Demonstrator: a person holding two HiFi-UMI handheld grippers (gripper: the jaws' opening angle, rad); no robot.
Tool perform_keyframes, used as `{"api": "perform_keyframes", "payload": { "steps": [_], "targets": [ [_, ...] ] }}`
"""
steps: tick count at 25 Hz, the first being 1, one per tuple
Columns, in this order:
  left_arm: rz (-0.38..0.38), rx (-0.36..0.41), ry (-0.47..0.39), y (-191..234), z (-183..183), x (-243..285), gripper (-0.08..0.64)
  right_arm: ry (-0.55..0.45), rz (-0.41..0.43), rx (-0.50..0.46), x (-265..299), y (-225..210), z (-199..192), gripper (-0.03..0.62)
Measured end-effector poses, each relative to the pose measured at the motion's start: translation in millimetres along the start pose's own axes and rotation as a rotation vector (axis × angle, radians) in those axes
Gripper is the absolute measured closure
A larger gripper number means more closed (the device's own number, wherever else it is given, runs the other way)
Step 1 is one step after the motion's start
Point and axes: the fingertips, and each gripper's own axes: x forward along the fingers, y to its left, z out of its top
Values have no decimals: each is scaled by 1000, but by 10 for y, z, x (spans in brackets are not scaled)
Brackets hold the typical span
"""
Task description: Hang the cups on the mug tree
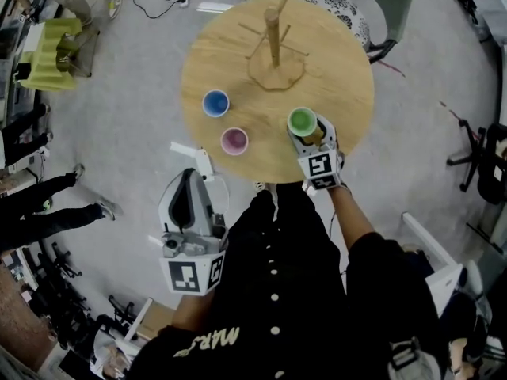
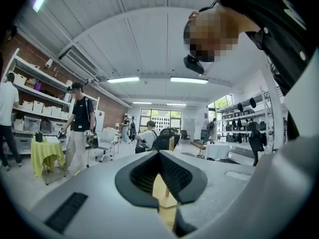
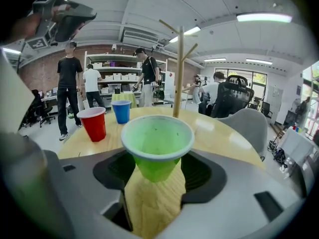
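We are holding the right gripper (image 3: pixel 157 167) at the near edge of the round table (image 1: pixel 333 77). Its jaws are standing wide apart on either side of the green cup (image 3: pixel 157 138), which is sitting upright on the wood between them, not squeezed. We are keeping the left gripper (image 1: pixel 188 172) off the table, just past its near edge, with its jaws closed together and holding nothing. The red cup (image 1: pixel 234 141) is standing left of the green one, the blue cup (image 1: pixel 215 103) nearer the left edge, and the mug tree (image 1: pixel 274 46) toward the far edge.
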Motion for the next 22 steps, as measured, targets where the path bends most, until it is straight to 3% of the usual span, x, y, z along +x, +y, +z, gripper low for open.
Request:
{"api": "perform_keyframes", "payload": {
  "steps": [6, 14, 22],
  "targets": [
    [-14, -7, -63, -87, 297, -35, 565, -5, -31, -97, -140, -410, 377, 308],
    [-3, -13, -132, -185, 618, -79, 564, 12, -74, -352, 139, -1264, 984, 310],
    [39, -19, -145, -269, 708, -96, 563, 79, -39, -623, 568, -1659, 1403, 310]
  ]
}}
